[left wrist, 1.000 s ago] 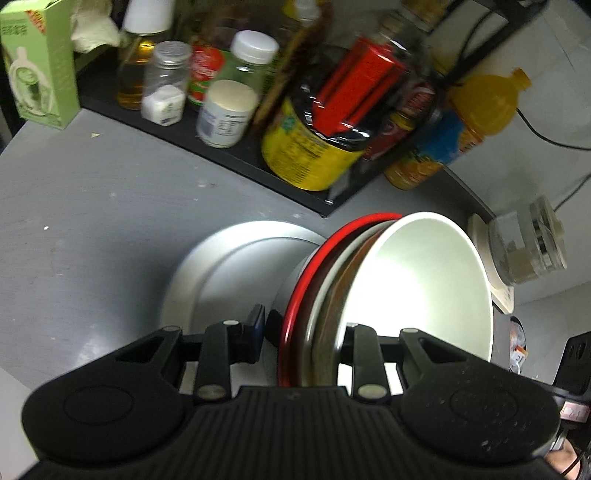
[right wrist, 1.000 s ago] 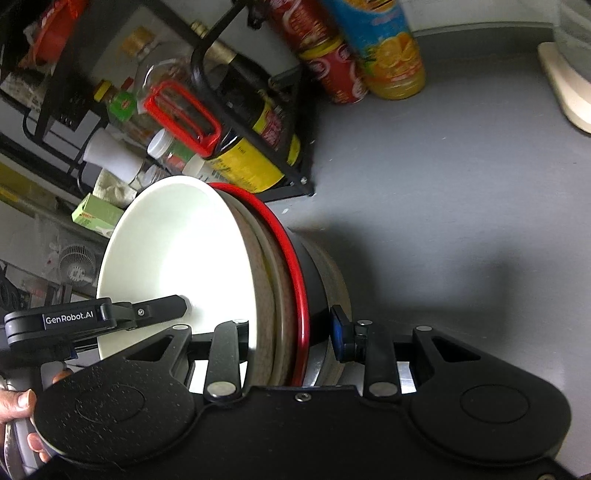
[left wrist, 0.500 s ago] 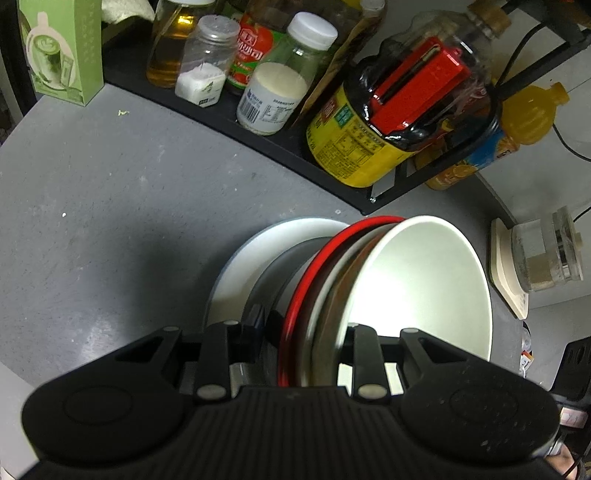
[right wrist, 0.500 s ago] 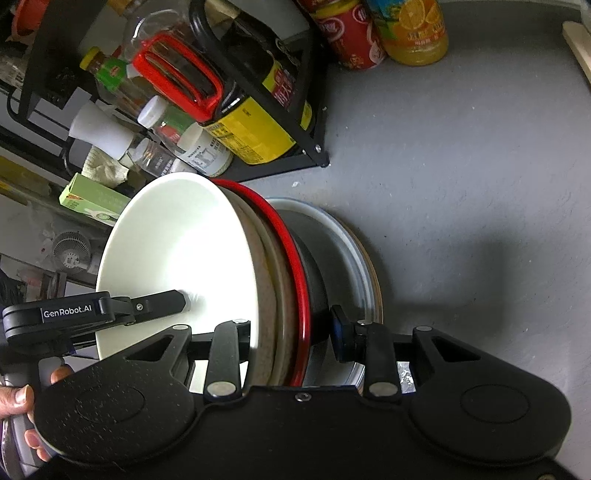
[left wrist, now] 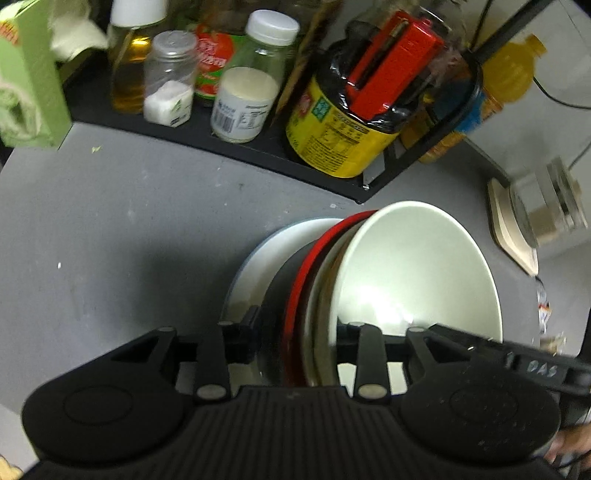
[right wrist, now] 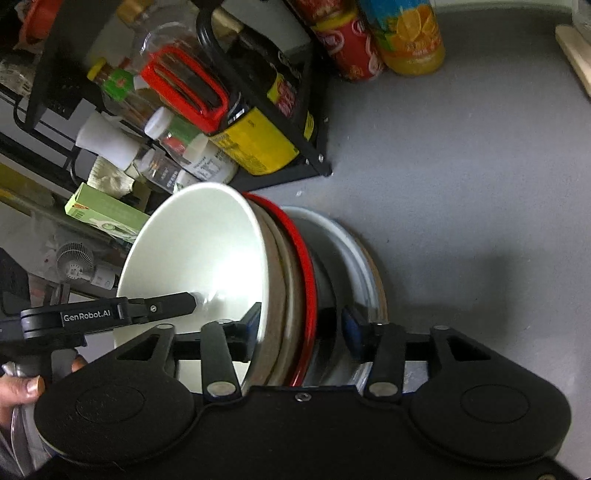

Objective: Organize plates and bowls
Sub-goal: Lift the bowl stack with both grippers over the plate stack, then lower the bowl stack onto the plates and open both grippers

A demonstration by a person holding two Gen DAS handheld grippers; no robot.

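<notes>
Near the grey bench's middle, just in front of the black condiment rack (left wrist: 258, 147), a tilted stack of nested bowls (left wrist: 406, 277) leans over a white plate (left wrist: 266, 251). Both the left gripper (left wrist: 295, 339) and right gripper (right wrist: 301, 325) are clamped on the stack's rims.

So my desk (left wrist: 129, 221) is plain grey with a few white specks. Along the back there's a black rack (left wrist: 258, 151) crammed with stuff: a salt shaker (left wrist: 169, 79), a white-capped jar (left wrist: 251, 92) just beside it, and a big yellow-labelled jug (left wrist: 343, 136) with a red handle. Green carton (left wrist: 29, 77) sits at the rack's far end. An orange juice bottle (right wrist: 406, 33) and a red can (right wrist: 343, 44) stand side by side past the rack.
</notes>
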